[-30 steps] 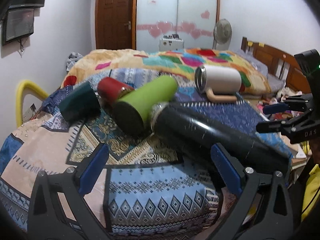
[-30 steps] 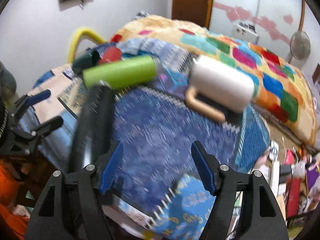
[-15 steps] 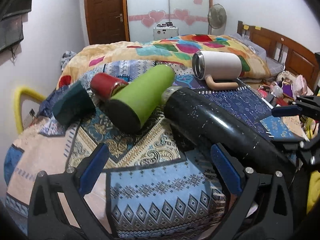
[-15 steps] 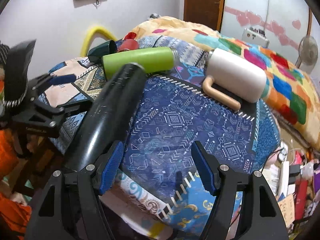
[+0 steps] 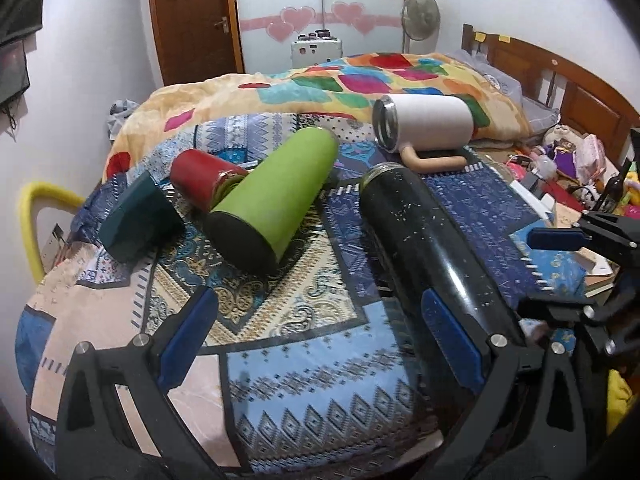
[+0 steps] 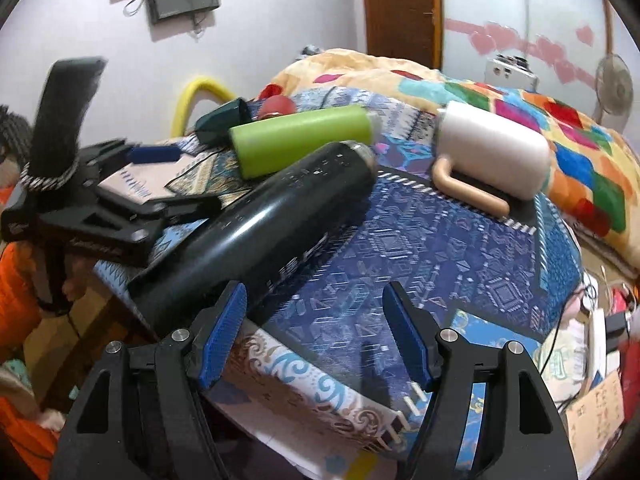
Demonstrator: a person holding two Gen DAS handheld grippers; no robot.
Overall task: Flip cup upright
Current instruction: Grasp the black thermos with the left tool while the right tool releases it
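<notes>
Right now your left gripper [image 5: 320, 340] sits at the bottom of the left wrist view with its blue-padded fingers [image 5: 188, 336] spread wide over the patterned blanket [image 5: 280, 380], holding nothing; its right-hand pad lies against the near flank of the black bottle [image 5: 432, 260], though you cannot tell whether it truly touches; that bottle lies on its side, running from lower right up toward the centre of the frame, mouth pointing away from you; your right gripper [image 6: 316, 340] occupies the bottom of the right wrist view, fingers likewise spread apart and empty, the left pad just beside the bottle's base end; in that view the black bottle [image 6: 272, 224] slants from lower left to upper centre; the green bottle [image 5: 276, 200] lies on its side left of centre in the left wrist view, base toward you; the red cup [image 5: 204, 176] lies tipped over, touching the green bottle's left flank; the dark teal cup [image 5: 138, 220] rests further left, also on its side; the white mug [image 5: 424, 124] with its tan handle lies on its side in the upper right of centre, steel rim facing left, well apart from both grippers; a colourful quilt [image 5: 360, 84] is heaped behind it
</notes>
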